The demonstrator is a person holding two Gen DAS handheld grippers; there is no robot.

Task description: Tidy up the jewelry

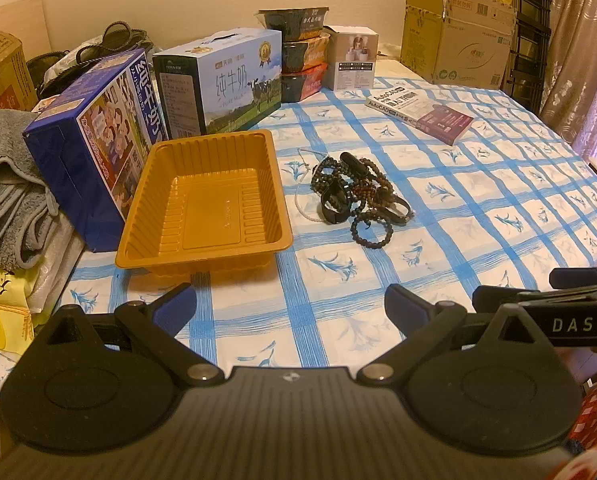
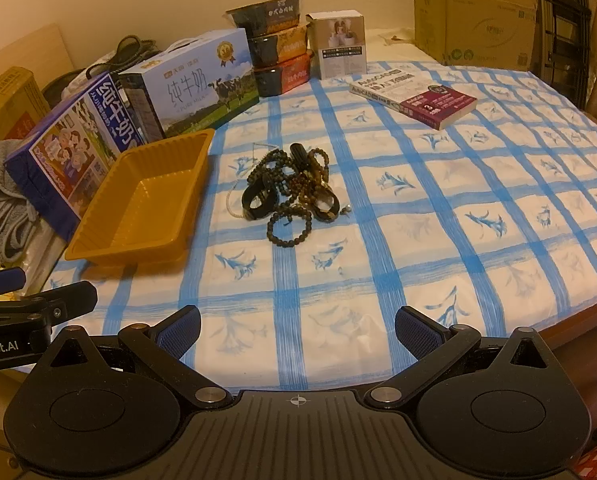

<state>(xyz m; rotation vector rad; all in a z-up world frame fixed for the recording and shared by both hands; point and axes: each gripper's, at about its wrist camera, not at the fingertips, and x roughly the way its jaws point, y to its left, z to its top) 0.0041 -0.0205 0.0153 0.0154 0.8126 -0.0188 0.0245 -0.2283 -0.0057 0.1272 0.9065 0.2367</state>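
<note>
Dark beads: a tangled heap of jewelry lies on the blue-checked cloth of the counter, wooden bead bracelets mixed with black bands and a pale thin chain.
Where it lies: just right of the orange plastic tray, apart from it, with only the pale chain reaching toward the tray's wall.
Long axis of the heap: it runs away from you, from the loose bead loop at the near end to the black oblong piece at the far end.
Pointing: no single direction; the strands cross and overlap, so you cannot tell which piece is free.
Direction from your fingers: straight ahead of the right gripper, well apart; ahead and to the right of the left gripper.
Nearer hand: I judge the right, since the heap sits on its centre line.
Right fingers: spread wide, holding nothing.
Left fingers: spread wide, holding nothing; the tray sits just ahead of them, empty.
Tray axis: its long side also runs away from you, parallel to the heap.
Behind: milk cartons and a book, well clear of the heap.
Likely first pick: the near bead loop, which seems the least tangled.
</note>
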